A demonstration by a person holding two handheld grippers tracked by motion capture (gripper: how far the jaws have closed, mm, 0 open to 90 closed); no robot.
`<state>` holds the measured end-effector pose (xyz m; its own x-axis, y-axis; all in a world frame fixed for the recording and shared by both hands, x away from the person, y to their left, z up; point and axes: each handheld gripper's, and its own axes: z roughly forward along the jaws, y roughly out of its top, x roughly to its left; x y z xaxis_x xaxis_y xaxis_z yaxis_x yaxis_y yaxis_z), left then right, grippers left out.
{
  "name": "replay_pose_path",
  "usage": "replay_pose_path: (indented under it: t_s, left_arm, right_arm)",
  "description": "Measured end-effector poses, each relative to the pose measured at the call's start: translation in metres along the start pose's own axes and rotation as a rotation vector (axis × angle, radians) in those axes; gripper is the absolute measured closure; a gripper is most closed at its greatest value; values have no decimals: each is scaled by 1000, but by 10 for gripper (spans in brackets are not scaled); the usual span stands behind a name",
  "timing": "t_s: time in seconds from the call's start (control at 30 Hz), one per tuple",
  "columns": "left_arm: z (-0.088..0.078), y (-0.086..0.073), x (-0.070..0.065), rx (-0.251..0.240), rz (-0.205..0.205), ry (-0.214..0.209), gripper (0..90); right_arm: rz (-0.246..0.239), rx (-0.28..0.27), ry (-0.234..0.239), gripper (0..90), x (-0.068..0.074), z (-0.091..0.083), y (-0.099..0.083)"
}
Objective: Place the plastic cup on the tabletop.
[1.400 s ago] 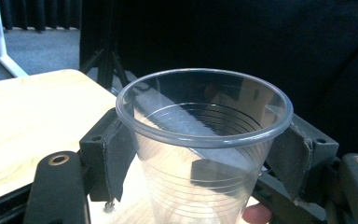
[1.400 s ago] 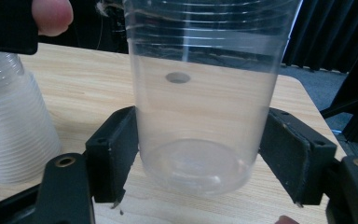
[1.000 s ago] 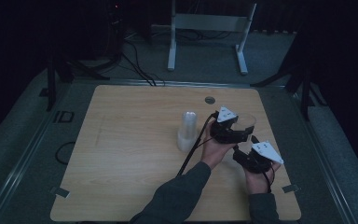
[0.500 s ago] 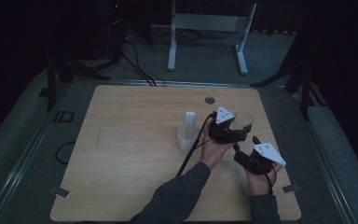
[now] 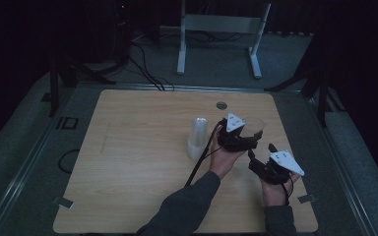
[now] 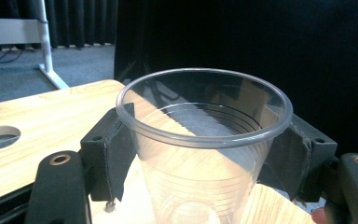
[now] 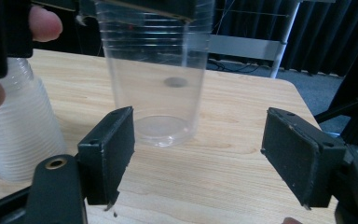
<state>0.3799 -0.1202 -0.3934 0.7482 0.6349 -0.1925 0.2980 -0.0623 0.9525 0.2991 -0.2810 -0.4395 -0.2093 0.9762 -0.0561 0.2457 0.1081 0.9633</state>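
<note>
- Clear plastic cup [image 6: 204, 140] sits between the pads of the left gripper [image 6: 205, 154], which press on its wall just under the rim; the jaws are closed to the cup's width and hold it upright
- In the right gripper view the cup [image 7: 154, 70] stands with its base on or barely above the table [image 7: 242, 154]; I cannot tell whether it touches
- In the high view the cup [image 5: 254, 126] is at the right part of the table [image 5: 128, 162], near the far edge, and the left gripper [image 5: 236, 138] clasps it from the person's side
- Right gripper [image 7: 200, 154] has its jaws wide apart with nothing between them; it aims at the cup's lower part from close by
- Stack [image 5: 197, 137] of ribbed cups stands just left of the held cup, apart from it
- My judgement: one cup is taken off the stack and gripped; what is left is probably to set it down or pass it to the open right gripper [image 5: 270, 164]
- Hard to make out: the high view is dim, so the cup's rim is faint there; the stack's top is cut off in the right gripper view, and fingers [image 7: 42, 23] of the left hand cover part of it
</note>
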Motion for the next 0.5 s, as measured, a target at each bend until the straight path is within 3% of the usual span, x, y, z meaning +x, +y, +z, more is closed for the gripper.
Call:
replay_pose_path:
  t_s: [0.5]
  left_arm:
    - [-6, -1, -2, -22, 36, 33, 288]
  right_arm:
    - [11, -3, -8, 252, -5, -2, 0]
